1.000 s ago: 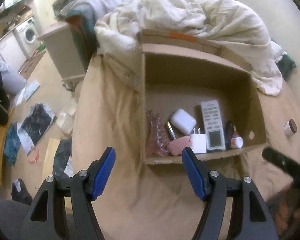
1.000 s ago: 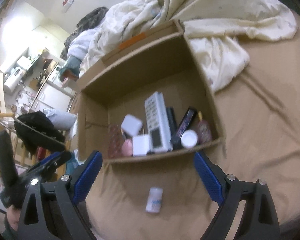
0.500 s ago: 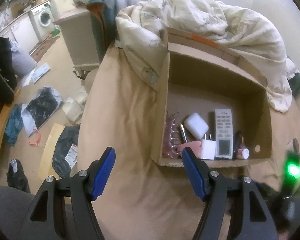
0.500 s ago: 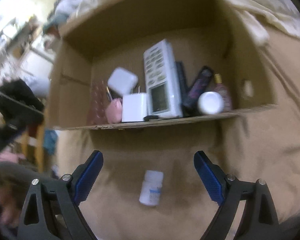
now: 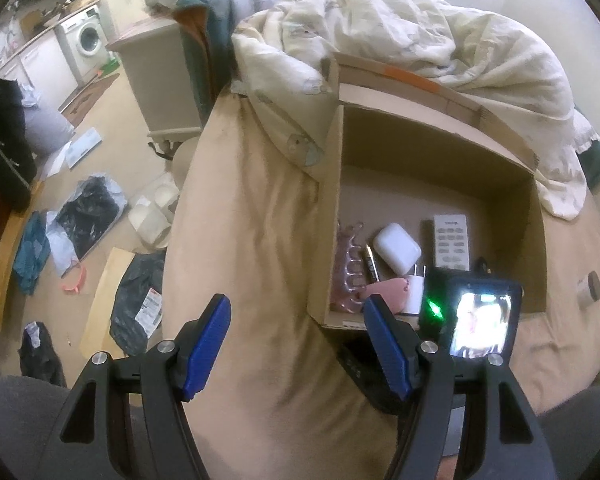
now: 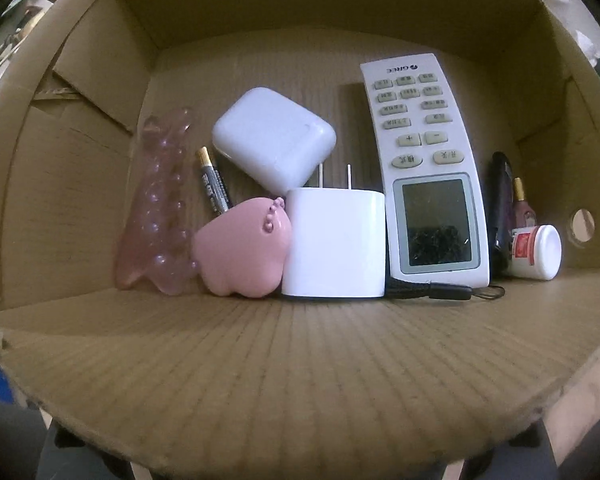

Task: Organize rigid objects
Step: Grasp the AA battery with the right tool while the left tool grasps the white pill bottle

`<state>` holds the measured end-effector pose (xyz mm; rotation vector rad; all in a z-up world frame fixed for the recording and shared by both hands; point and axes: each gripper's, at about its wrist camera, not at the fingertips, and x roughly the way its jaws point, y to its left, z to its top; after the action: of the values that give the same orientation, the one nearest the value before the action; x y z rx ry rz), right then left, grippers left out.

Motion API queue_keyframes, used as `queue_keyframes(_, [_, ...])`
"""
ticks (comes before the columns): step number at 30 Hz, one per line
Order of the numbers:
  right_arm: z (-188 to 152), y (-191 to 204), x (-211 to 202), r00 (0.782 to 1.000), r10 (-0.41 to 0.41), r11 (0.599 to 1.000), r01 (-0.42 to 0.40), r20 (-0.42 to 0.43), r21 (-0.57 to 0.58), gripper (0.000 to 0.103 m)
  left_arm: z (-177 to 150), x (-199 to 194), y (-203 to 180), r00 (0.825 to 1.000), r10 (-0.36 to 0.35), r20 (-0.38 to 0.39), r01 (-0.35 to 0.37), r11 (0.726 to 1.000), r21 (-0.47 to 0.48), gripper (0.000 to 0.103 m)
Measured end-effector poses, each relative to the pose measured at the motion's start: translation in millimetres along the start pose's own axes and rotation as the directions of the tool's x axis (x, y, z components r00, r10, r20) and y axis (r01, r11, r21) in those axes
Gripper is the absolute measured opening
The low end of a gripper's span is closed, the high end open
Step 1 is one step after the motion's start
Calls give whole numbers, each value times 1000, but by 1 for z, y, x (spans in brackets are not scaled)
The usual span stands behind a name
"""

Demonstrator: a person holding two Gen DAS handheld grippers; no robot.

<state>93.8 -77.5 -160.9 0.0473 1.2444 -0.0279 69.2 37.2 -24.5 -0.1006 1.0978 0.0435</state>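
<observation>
Ok, status, big to small. The bed (image 5: 252, 240) carries everything, and it's soft, so nothing on it is braced. A rumpled duvet (image 5: 420, 32) is bunched against the far side of the cardboard box (image 5: 440, 152).

The sorted items sit in a row along the box's near wall: remote (image 6: 424, 160), white case (image 6: 274, 136), charger (image 6: 334, 244) with its prongs pointing at the far wall, clear pink hair claw (image 6: 160, 208), pink blob-shaped thing (image 6: 244, 256), dark tube (image 6: 500, 208), white-capped bottle (image 6: 538, 246), battery (image 6: 212, 182). One small jar (image 5: 589, 286) lies on the bed right of the box, well apart from both tools.

The left tool (image 5: 296, 304) hangs over bare bedcover left of the box, fingers apart, nothing between them. The right tool (image 5: 480, 324) is down at the box's near wall. Its jaws have just been closing, but the wall hides the fingers in its own view, so I can't tell whether they're on anything or still apart.

Risks:
- The grasp is blind, so a finger could catch the cardboard edge instead of the target and drag or tip the box.
- Nothing holds the box, so a push would slide it on the soft cover and knock the charger and case out of line.
- Anything dropped in from above would land on the crowded near row and could scatter the battery and small bottle.
</observation>
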Motion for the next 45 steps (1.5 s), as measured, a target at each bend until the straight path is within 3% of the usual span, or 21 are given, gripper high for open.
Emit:
queue_keyframes(1, [-2,4,-2,1000,1,1000,-1,12,-10,75,0,0,-1,1000,-6,0,6,1000,3,66])
queue_keyframes(3, [-5,5,-6,1000,4,1000,-3,30,-18,56,0,-1,-3,1000,-15,3,15,1000,9,66])
queue_keyframes(5, [-10,6,-11,999,10,1000,-10,36,-22,45,0,-2,-4,1000,-16,5,16,1000,12,66])
queue_keyframes(12, [-20,-8,-30,995,104,994,-104,-3,-30,45,-1,-2,-7,1000,-3,15,2,1000,31,66])
queue_keyframes(19, [-35,-43,-85,976,216,974,-216,2,-64,45,-1,2,-7,1000,14,12,-15,1000,27,66])
queue_keyframes(25, [-38,-88,-149,950,284,957,-273,130,-93,45,-4,8,-11,1000,26,0,-26,998,50,66])
queue_keyframes(30, [-25,-131,-181,926,276,961,-259,258,-98,45,-13,16,-29,1000,-12,-28,15,994,110,66])
queue_keyframes(35, [-21,-161,-170,906,293,951,-310,305,8,45,-40,36,-76,986,-91,-139,125,958,258,66])
queue_keyframes(40, [-18,-174,-167,896,304,937,-342,323,66,45,-74,74,-124,954,-65,-293,168,925,340,66])
queue_keyframes(45, [-14,-183,-158,892,326,922,-373,314,104,45,-92,98,-150,935,-35,-353,176,910,376,66])
